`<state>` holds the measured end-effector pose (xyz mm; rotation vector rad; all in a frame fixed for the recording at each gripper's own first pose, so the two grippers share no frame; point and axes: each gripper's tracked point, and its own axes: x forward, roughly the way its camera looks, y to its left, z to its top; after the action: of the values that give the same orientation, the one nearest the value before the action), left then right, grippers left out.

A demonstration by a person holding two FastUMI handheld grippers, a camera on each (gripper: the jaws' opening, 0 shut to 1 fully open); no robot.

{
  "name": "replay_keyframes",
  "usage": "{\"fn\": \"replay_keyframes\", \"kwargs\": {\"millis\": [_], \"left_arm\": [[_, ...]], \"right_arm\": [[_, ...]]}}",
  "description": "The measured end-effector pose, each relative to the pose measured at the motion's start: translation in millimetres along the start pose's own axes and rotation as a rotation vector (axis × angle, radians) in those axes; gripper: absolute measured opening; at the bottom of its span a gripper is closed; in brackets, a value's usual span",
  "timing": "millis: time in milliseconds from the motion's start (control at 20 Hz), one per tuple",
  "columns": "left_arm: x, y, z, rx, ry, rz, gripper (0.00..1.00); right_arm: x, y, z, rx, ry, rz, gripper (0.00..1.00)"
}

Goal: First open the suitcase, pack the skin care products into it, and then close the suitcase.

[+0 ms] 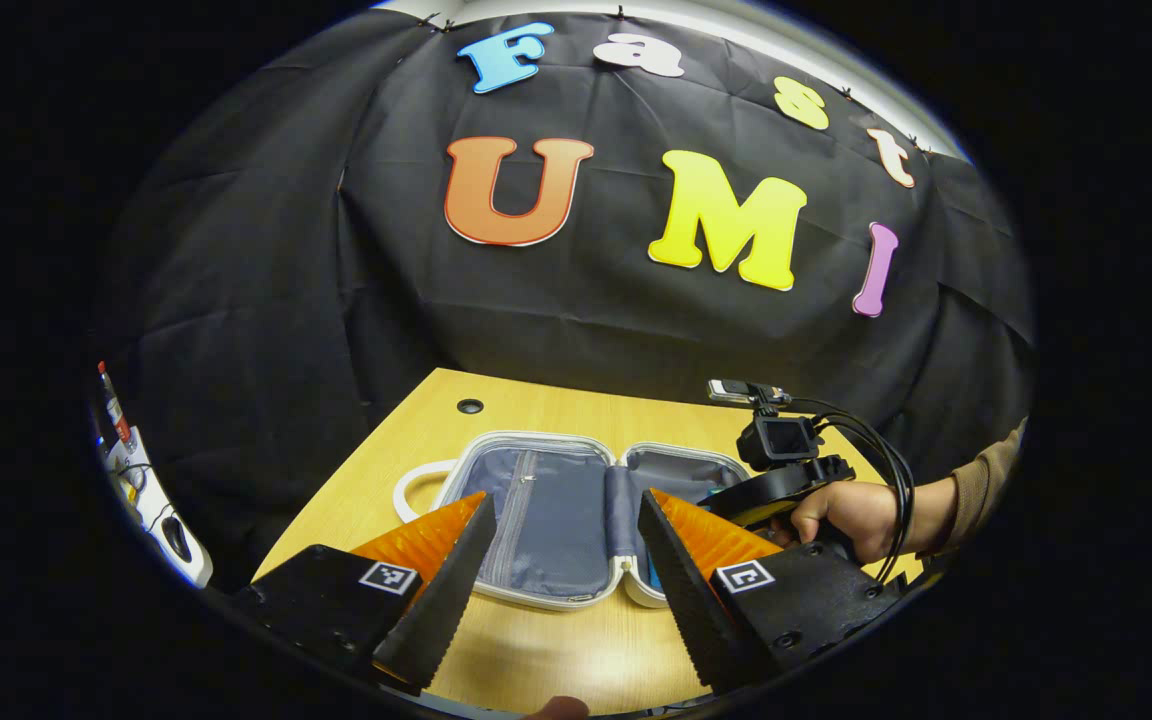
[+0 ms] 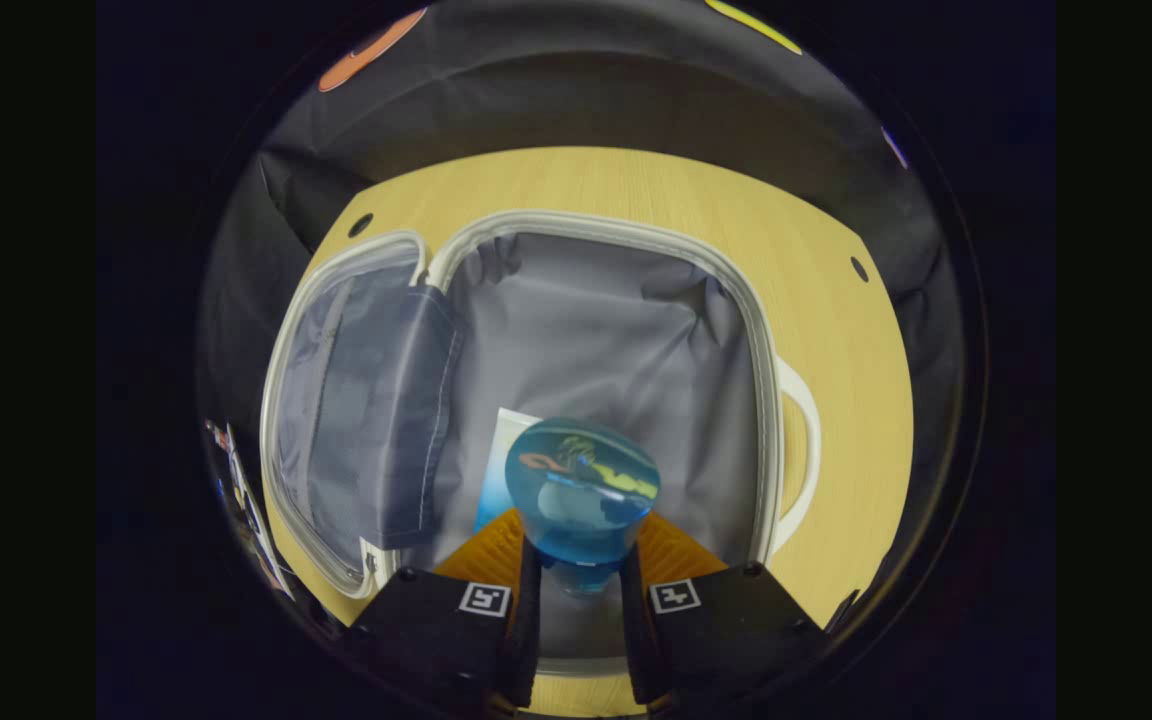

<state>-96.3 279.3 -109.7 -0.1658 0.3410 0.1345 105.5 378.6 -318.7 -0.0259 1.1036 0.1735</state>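
While over suitcase [image 2: 626,330], clamped bottle [image 2: 581,495]

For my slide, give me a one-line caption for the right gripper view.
Right gripper holds a blue bottle over the open suitcase, a small box already inside.

I see the suitcase [image 1: 576,510] lying fully open and flat on the wooden table, a small case with pale grey rims, grey-blue fabric lining and a white handle [image 2: 804,455] on one outer side. One half carries a zipped fabric divider [image 2: 366,400]. In the other half, a white-and-blue box [image 2: 498,470] lies on the lining. A translucent blue bottle [image 2: 581,495] is above that same half, its base facing the right gripper view.
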Motion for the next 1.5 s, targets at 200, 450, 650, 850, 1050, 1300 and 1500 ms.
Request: {"fn": "replay_keyframes", "kwargs": {"millis": [200,450,650,850,1050,1300,1500], "left_arm": [[5,9,-1,-0.024,0.000,0.010,0.93],[9,22,-9,-0.039,0.030,0.037,0.93],[14,30,-15,-0.046,0.032,0.048,0.93],[24,45,-18,-0.018,0.044,0.076,0.93],[41,84,-15,-0.026,0.036,0.116,0.93],[86,148,-25,-0.158,0.060,0.110,0.93],[130,187,-66,-0.327,0.160,0.093,0.93]], "right_arm": [[19,-8,11,0.060,0.011,-0.013,0.34],[40,-16,18,0.093,0.039,-0.054,0.34],[40,-15,17,0.105,0.053,-0.038,0.37],[39,-8,18,0.104,0.039,0.019,0.45],[13,-7,11,0.109,0.003,0.056,0.86],[-66,-10,10,-0.024,-0.172,0.124,0.79],[-155,-23,28,-0.058,-0.386,0.175,0.78]]}}
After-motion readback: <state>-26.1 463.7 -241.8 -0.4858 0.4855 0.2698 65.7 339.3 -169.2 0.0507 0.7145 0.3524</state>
